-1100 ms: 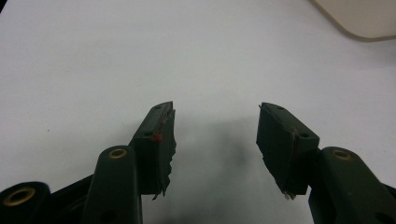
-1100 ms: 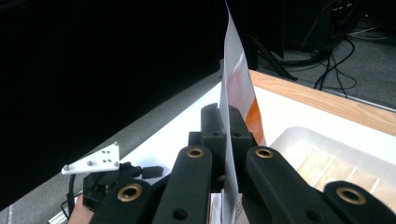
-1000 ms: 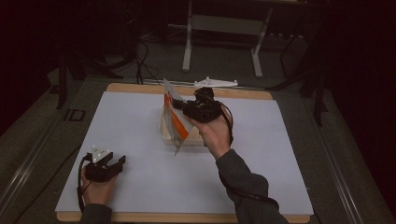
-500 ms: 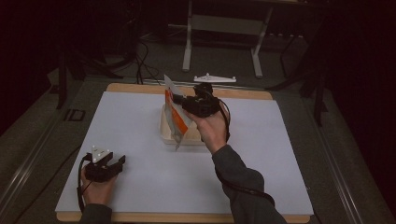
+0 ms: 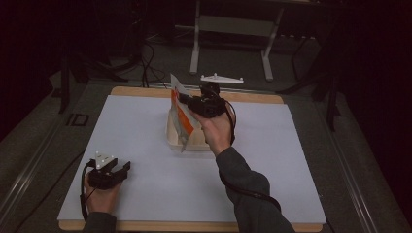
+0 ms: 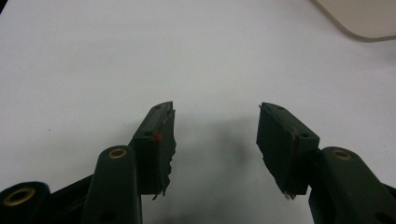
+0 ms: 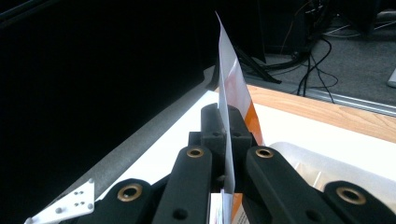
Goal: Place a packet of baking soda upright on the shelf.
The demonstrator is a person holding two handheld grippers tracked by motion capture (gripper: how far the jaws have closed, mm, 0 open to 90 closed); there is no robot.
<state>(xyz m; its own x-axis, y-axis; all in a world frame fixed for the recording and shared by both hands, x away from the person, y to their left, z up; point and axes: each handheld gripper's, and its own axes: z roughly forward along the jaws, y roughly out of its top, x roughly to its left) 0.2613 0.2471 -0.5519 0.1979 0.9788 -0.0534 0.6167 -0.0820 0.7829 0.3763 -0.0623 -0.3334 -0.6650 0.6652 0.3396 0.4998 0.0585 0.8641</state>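
Orange-white packet (image 5: 180, 116) clamped in R gripper (image 5: 187, 100) (over tray (image 5: 172, 138)).

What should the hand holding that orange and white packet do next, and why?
Probably lower it a little. The right tool is shut on the packet, held on edge above the pale tray, so it seems bound there. The left tool rests open on the table.

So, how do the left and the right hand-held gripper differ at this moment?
The left hand-held gripper is open and empty; the right hand-held gripper is shut on a packet. The left rests low on the table; the right is raised over a tray. Both have black jaws.
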